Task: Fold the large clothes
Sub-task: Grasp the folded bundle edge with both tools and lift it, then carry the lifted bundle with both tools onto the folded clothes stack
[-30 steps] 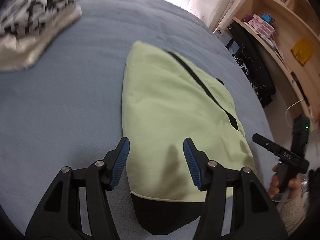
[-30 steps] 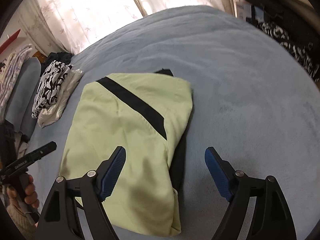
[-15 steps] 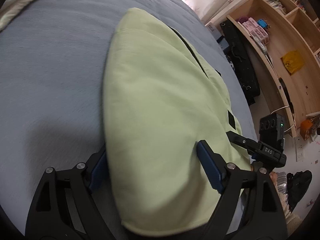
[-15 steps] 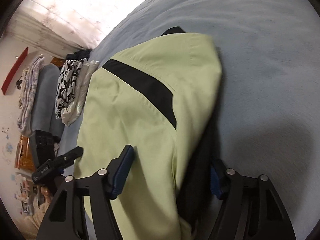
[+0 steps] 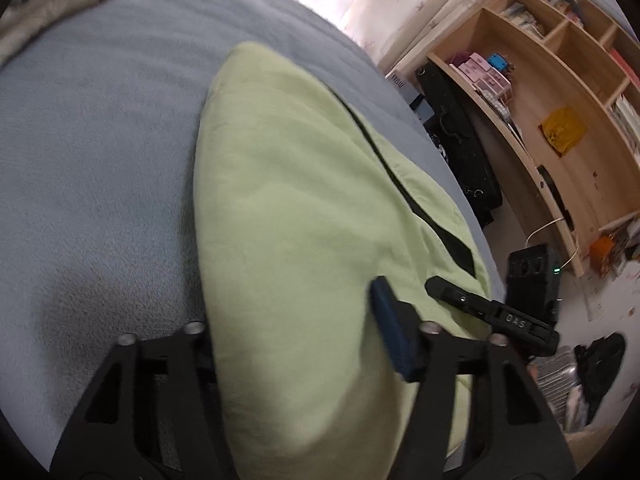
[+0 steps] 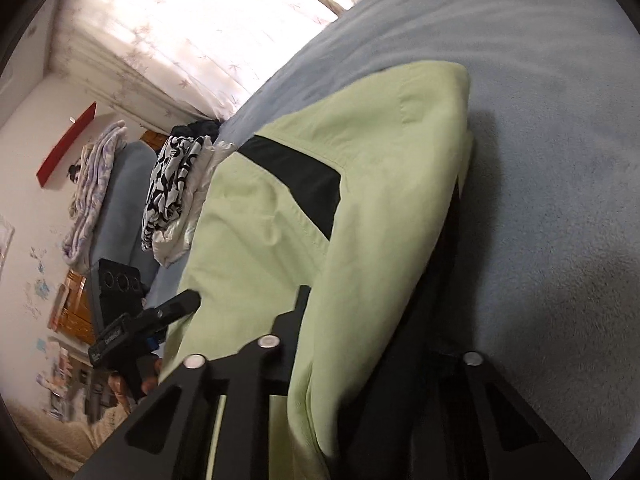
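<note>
A folded light-green garment (image 5: 288, 208) with a black stripe lies on the grey-blue bed (image 5: 88, 152). My left gripper (image 5: 296, 340) straddles its near left edge, one finger under the cloth and the blue pad (image 5: 390, 336) on top; the jaws look closed onto the fold. My right gripper (image 6: 372, 344) straddles the garment's (image 6: 360, 184) near right edge in the same way, its fingers mostly hidden by cloth. The garment's near end bulges up between the fingers. Each gripper shows in the other's view: the right one (image 5: 492, 314) and the left one (image 6: 148, 320).
A stack of folded clothes (image 6: 176, 188) with a black-and-white print sits on the bed's far left. Wooden shelves (image 5: 560, 112) and a black bag (image 5: 460, 148) stand to the right of the bed. A curtained window (image 6: 192, 28) is behind.
Both grippers moved down and forward onto the garment's near corners and closed on it. The near end has lifted and bulges toward the cameras.
</note>
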`<state>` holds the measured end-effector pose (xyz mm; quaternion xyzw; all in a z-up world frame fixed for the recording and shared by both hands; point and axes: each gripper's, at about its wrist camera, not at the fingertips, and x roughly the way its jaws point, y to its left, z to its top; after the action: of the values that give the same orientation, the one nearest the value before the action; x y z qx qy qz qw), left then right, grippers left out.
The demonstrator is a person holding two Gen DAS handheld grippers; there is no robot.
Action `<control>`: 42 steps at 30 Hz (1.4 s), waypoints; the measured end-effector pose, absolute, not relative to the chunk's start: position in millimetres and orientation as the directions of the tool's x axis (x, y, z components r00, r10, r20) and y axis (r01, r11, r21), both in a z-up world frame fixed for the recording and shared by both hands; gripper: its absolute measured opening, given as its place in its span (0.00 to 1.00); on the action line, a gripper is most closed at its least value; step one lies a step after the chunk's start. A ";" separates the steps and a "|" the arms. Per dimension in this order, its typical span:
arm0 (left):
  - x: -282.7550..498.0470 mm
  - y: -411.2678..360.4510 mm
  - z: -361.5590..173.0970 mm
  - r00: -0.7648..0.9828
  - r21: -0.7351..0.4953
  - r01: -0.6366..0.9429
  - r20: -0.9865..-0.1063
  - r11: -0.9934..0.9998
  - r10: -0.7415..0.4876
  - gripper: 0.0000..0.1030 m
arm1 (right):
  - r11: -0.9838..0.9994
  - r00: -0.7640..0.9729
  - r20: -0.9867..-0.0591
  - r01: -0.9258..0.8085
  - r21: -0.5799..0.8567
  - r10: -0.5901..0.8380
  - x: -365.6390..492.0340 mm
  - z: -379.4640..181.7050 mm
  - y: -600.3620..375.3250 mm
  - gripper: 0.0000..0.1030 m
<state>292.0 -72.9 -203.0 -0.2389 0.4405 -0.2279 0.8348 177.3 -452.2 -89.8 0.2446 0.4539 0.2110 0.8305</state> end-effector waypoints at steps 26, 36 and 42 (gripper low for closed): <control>126.0 54.4 -9.4 0.677 -0.418 0.267 -0.561 0.869 -0.477 0.27 | 0.833 0.579 -0.604 -0.312 0.458 0.548 102.0 31.4 -298.1 0.10; 136.9 209.8 97.7 0.779 -0.359 0.196 -0.508 0.912 -0.367 0.27 | 0.744 0.532 -0.519 -0.482 0.463 0.669 164.7 96.3 -167.4 0.10; 223.8 300.0 151.2 0.829 -0.277 0.160 -0.483 0.947 -0.282 0.28 | 0.715 0.545 -0.463 -0.536 0.449 0.699 263.5 131.1 -82.7 0.10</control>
<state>223.8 300.0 151.2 -0.1131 0.2682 -0.1163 0.9496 263.5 -82.7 131.1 0.1280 0.3187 0.3551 0.8695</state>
